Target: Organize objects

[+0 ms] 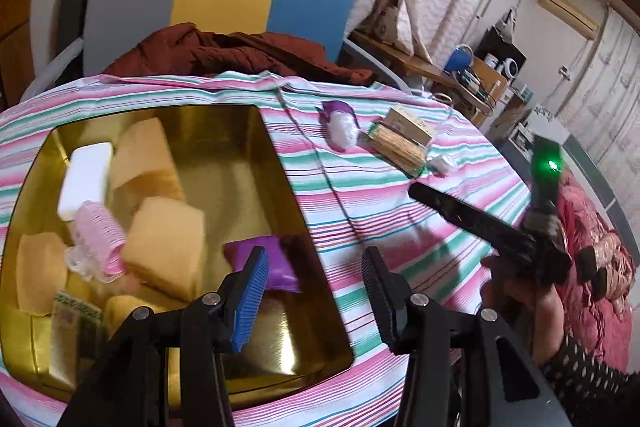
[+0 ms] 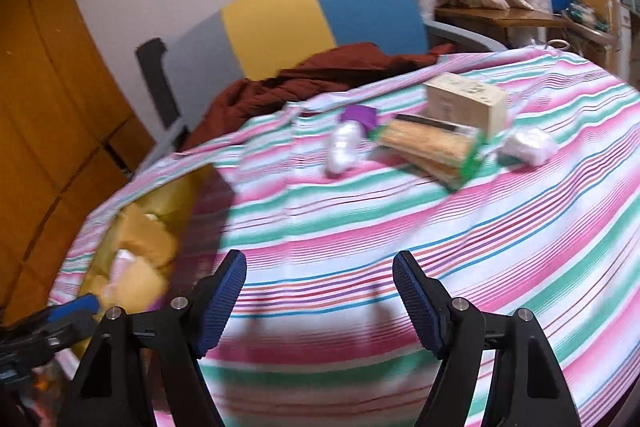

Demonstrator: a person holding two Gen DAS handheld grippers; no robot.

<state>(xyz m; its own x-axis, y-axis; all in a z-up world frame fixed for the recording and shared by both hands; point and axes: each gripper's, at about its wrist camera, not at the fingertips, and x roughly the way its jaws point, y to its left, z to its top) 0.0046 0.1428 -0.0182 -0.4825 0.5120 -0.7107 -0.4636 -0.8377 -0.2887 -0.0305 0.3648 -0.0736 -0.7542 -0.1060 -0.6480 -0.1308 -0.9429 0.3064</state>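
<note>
We judged sorting half done: both the left tongs and right tongs gaped wide, empty; next, the toothpick packet at upper right needed moving into the gold tin at left.

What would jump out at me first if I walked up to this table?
Probably the shiny gold tin sunk into the striped cloth, holding yellow sponges, a pink hair roller and a purple packet. Beyond it, a small cluster of packets waits on the cloth, with both hand-held grippers open and empty.
</note>
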